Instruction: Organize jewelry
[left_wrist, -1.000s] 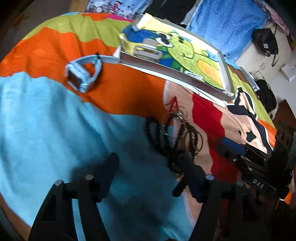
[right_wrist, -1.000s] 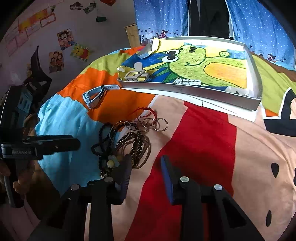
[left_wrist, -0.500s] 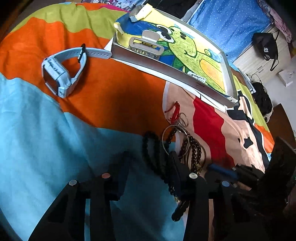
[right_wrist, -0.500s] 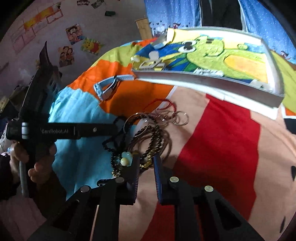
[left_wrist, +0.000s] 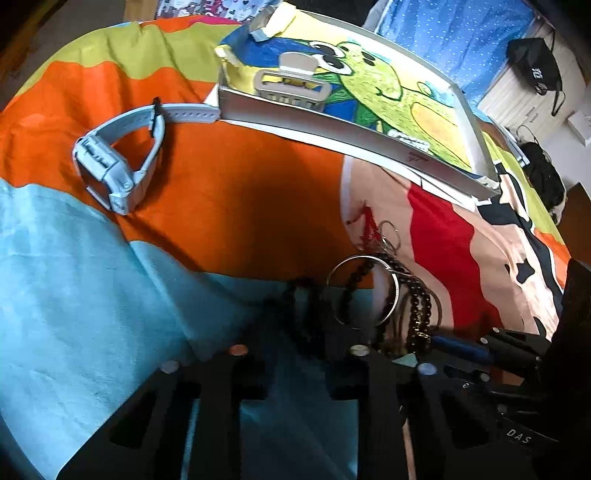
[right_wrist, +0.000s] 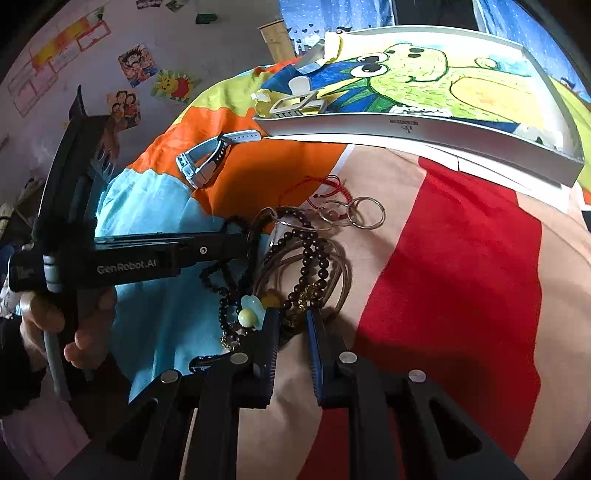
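Both hand-held grippers, left (left_wrist: 301, 343) and right (right_wrist: 291, 325), have just squeezed onto strands in the bracelet pile (right_wrist: 295, 258) on the bed (right_wrist: 461, 277) (all tangled), so lifting now could drag the whole knot up.

Loud bedspread (right_wrist: 461, 266) under everything, blocks of red, orange, light blue, lime and tan. Cartoon posters (right_wrist: 136, 68) are stuck on the pale wall, one's a yellow bear (right_wrist: 173, 86). Blue curtains with tiny white dots (left_wrist: 454, 26) hang at the back, and a black bag (left_wrist: 535, 66) dangles off a white cabinet (left_wrist: 517, 99).
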